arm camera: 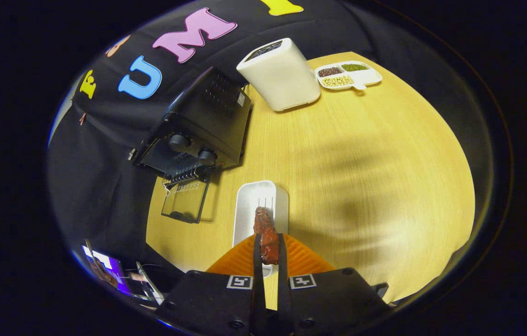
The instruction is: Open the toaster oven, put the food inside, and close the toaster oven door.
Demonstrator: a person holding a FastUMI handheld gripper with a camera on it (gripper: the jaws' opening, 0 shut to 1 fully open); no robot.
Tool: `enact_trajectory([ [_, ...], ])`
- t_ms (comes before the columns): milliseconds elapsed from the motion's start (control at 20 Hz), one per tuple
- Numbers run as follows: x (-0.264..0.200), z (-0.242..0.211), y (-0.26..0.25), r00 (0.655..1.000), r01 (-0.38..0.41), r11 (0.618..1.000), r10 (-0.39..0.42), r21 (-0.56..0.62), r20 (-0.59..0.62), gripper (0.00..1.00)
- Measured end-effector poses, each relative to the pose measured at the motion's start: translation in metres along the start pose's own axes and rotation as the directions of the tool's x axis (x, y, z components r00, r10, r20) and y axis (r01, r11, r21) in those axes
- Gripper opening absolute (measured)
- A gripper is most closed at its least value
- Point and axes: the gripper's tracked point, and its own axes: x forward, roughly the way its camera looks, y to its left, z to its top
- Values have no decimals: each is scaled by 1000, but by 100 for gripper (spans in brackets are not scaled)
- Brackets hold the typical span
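A reddish-brown piece of food on thin skewers [266, 233] is clamped between my two fingers, so my gripper [269, 247] is shut on it. It hangs above a long white plate [250, 205] lying on the wooden table just ahead of the fingers. Beyond the plate and to its left stands the black toaster oven [203, 123], its glass door [185, 200] folded down flat toward the table with the rack edge showing at the opening. Two round knobs [192, 148] sit on its front panel.
A tall white appliance [280, 74] stands beyond the oven. A white divided dish of beans and grains [348, 74] lies to its right. Off the table's near left edge there is a lit screen [105, 268]. The yellow wooden table [361, 177] stretches to the right.
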Motion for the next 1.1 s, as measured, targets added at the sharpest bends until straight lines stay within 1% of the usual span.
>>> enact_trajectory([
  [100,-16,7,11,999,-1,1000,1,-21,45,14],
  [200,-35,19,34,994,-6,999,12,-53,110,14],
  [350,-53,32,86,980,-16,994,36,-104,196,14],
  [550,-55,33,167,962,-50,986,90,-156,258,14],
  [700,-39,24,219,959,-56,977,110,-204,262,14],
  [850,-9,15,266,957,-90,978,137,-189,254,13],
  [1000,25,16,293,952,-99,982,140,-161,271,14],
  [1100,48,19,302,950,-89,986,126,-140,286,13],
])
